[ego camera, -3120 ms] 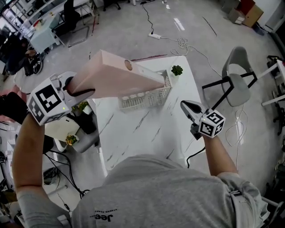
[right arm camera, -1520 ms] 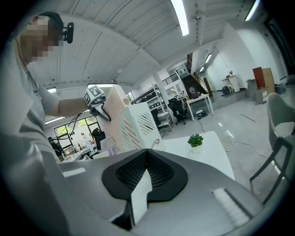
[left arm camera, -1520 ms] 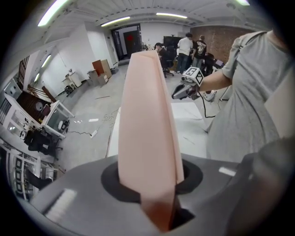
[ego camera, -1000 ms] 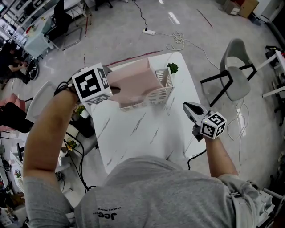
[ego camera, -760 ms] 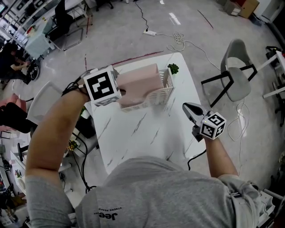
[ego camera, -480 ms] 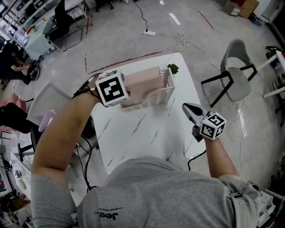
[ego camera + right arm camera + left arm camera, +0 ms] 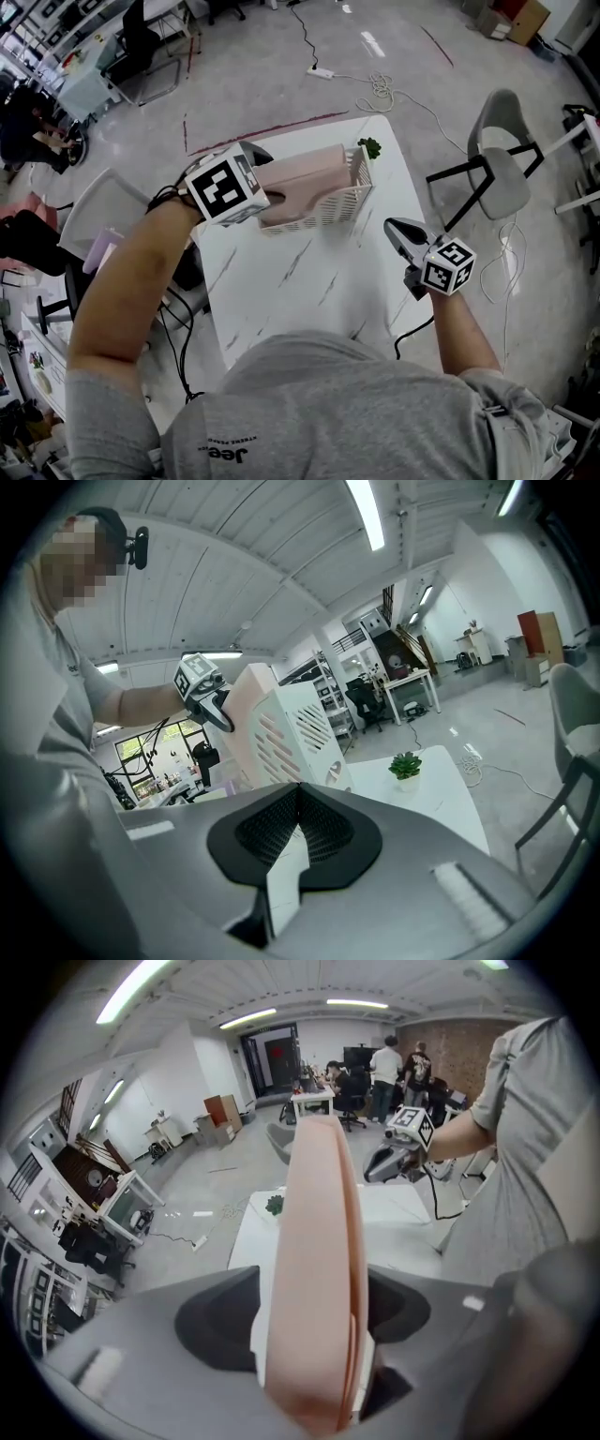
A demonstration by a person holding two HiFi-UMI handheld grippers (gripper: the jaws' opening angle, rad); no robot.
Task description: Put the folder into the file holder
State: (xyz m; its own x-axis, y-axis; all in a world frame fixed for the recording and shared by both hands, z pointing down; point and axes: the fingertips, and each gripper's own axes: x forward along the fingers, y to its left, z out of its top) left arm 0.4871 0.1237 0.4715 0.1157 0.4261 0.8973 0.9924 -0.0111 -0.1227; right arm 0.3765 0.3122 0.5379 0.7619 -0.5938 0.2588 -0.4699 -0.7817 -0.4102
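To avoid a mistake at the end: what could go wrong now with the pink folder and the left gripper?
1. The left gripper has just been opening, but the folder stands between its jaws in the file holder; a slanted withdrawal may drag it out.
2. A snag could shove the holder toward the small plant beside it.

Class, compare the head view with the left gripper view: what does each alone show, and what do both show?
Head view only: the file holder around the folder's far end. Left gripper view only: the left gripper's jaws, which have just been opening, clear of the folder between them; ceiling lights. Both: folder, plant, table, right gripper.
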